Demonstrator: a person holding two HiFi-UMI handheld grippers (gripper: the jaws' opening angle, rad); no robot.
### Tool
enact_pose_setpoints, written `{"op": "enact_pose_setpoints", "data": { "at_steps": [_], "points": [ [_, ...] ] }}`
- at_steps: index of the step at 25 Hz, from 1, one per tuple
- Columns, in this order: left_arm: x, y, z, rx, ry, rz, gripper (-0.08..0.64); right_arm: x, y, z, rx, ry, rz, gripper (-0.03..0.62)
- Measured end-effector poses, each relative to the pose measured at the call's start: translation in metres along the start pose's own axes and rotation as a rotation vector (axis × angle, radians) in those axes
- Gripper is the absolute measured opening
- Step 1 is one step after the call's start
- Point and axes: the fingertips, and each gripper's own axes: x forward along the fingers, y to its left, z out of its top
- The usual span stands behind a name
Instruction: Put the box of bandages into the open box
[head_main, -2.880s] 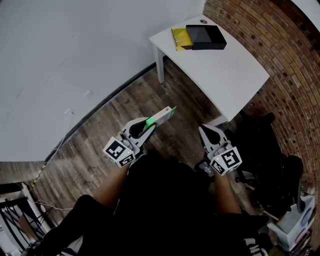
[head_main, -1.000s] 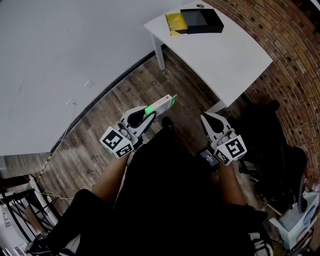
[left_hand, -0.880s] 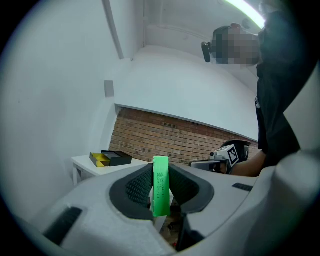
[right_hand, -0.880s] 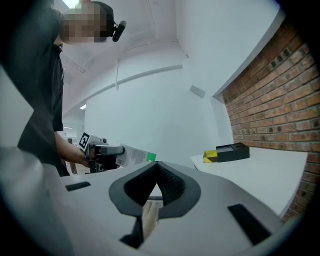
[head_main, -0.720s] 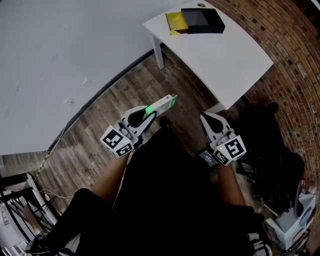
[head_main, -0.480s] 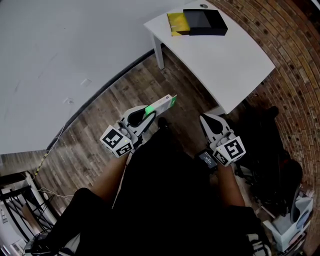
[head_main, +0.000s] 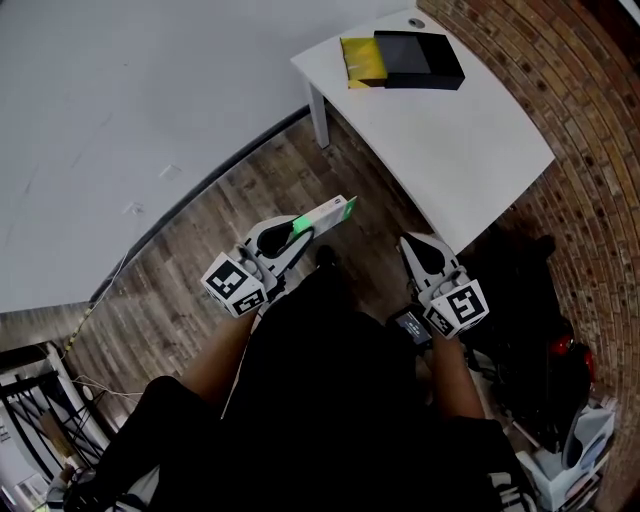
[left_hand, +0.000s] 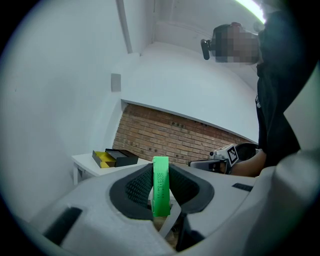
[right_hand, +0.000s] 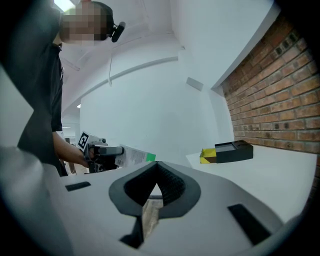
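Nearest the camera, the person's dark clothing is filling the lower middle of the head view, and both forearms are reaching forward from it with a gripper in each hand. The left gripper (head_main: 296, 231) is clamping its jaws on the box of bandages (head_main: 326, 214), a slim white carton with a green end that is sticking out beyond the jaw tips and pointing toward the far side of the room. In the left gripper view that green end (left_hand: 160, 184) is standing upright, pinched between the two dark pads, so the grip looks firm. The right gripper (head_main: 417, 246) is hanging level beside it, well apart. Its own view is showing the jaws (right_hand: 157, 167) closed tip to tip with nothing between them. Below both grippers the wooden floor (head_main: 195, 265) is showing, so the carton is being held in the air and not over any support. Farther off, the white surface (head_main: 465, 135) is standing in the corner between the pale wall and the brick wall (head_main: 590, 150). At its far end the open box (head_main: 420, 60) is lying, black with a yellow piece against its left side. As for progress, the pick-up looks done and the carton is in hand, but it is well short of the surface. Bringing it across, lining it up over the open box and letting it go inside are all left to do.
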Motion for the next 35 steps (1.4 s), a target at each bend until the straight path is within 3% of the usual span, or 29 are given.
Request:
{"op": "enact_pose_setpoints", "data": {
  "at_steps": [7,13,19,25,35],
  "points": [
    [0.026,0.051,0.016,-0.011,-0.017,-0.006,0.094,0.039,-0.034,0.02,-0.016,-0.002,-0.026,0.006],
    [0.045,0.1,0.037,0.023,-0.025,-0.042,0.094,0.086,-0.061,0.039,-0.019,-0.021,-0.045,0.006],
    [0.051,0.153,0.05,0.005,-0.051,-0.023,0.094,0.136,-0.075,0.053,-0.041,-0.026,-0.036,0.006],
    [0.051,0.193,0.052,-0.03,-0.081,0.002,0.094,0.168,-0.086,0.057,-0.057,-0.004,-0.033,0.006],
    [0.074,0.233,0.039,-0.076,-0.049,-0.004,0.095,0.2,-0.116,0.046,-0.022,0.034,-0.047,0.006]
  ]
}}
